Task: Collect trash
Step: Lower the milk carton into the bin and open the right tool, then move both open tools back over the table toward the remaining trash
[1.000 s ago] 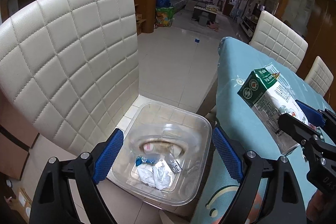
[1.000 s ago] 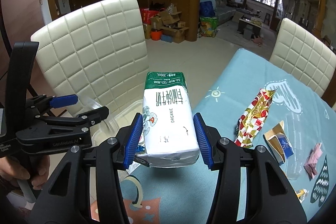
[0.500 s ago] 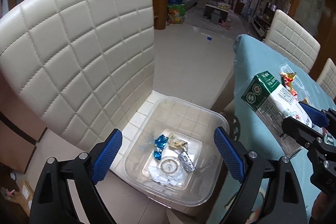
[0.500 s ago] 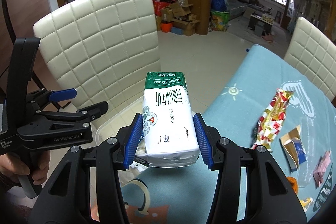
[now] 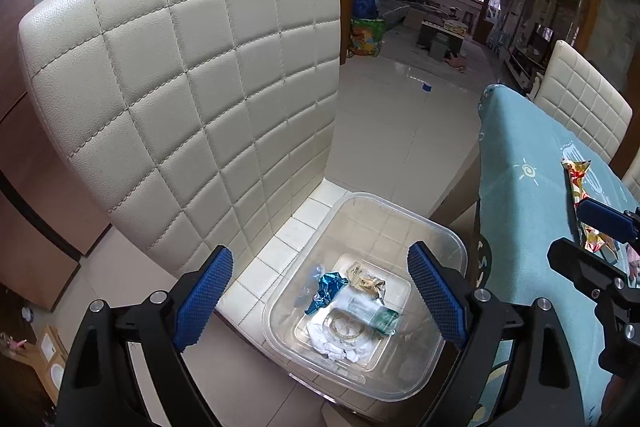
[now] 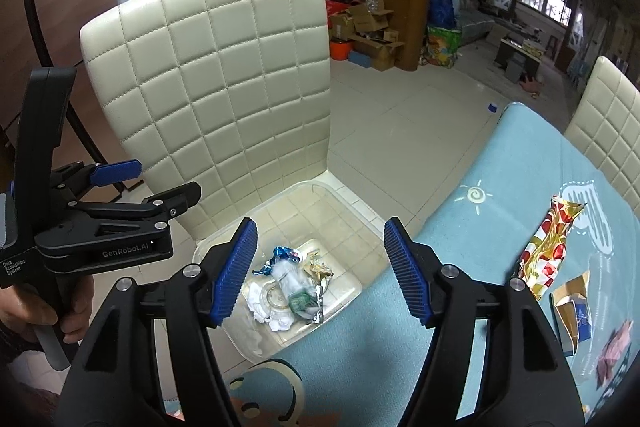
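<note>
A clear plastic bin [image 5: 440, 231] stands on the seat of a cream quilted chair [image 5: 192, 99] beside the table. It holds crumpled white paper, a blue foil wrapper [image 5: 326, 289] and the green and white milk carton [image 6: 296, 287], which lies among the trash. My right gripper [image 6: 320, 267] is open and empty above the bin [image 6: 360, 219]. My left gripper [image 5: 316, 295] is open and empty over the bin too; it also shows in the right wrist view [image 6: 160, 187] at the left.
The table has a light blue cloth [image 6: 500, 211]. On it lie a red and gold snack wrapper [image 6: 550, 247], a gold and blue wrapper [image 6: 572, 307] and a pink scrap [image 6: 616, 347]. Another cream chair [image 6: 608, 123] stands at the far side.
My right gripper opened and let go of the milk carton, which dropped into the bin. Both grippers shifted a little over the bin.
</note>
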